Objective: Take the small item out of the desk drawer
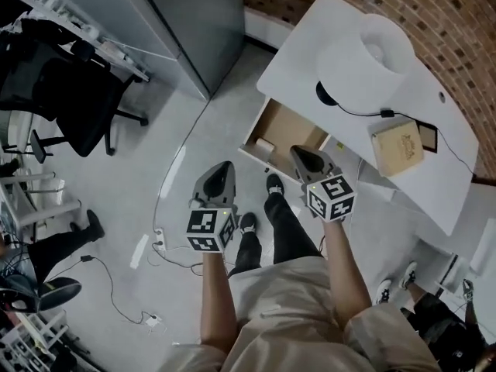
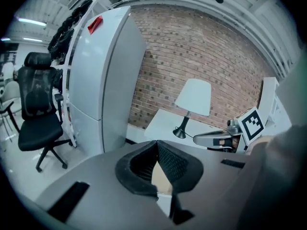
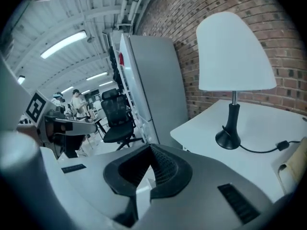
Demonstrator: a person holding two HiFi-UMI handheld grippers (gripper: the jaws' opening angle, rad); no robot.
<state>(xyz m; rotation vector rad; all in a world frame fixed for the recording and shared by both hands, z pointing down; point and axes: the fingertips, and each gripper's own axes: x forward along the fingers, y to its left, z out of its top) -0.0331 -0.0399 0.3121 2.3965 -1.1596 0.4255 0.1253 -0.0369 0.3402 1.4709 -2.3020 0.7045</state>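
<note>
The desk drawer (image 1: 285,127) stands pulled out from the white desk (image 1: 310,53), its tan wooden bottom showing. A small white item (image 1: 265,146) lies at its near left end. My right gripper (image 1: 301,153) is shut and empty, its tip over the drawer's front edge. Left of the drawer, above the floor, my left gripper (image 1: 224,167) is shut with nothing held. In the left gripper view the jaws (image 2: 157,143) meet at the tip, and tan drawer wood (image 2: 160,178) shows beneath them. The jaws (image 3: 150,147) in the right gripper view also meet.
A lamp (image 1: 372,53) with a white shade and black cord stands on the desk, beside a tan book (image 1: 397,147). A tall grey cabinet (image 1: 186,14) is left of the desk, a black office chair (image 1: 77,99) farther left. Cables and a power strip (image 1: 147,246) lie on the floor.
</note>
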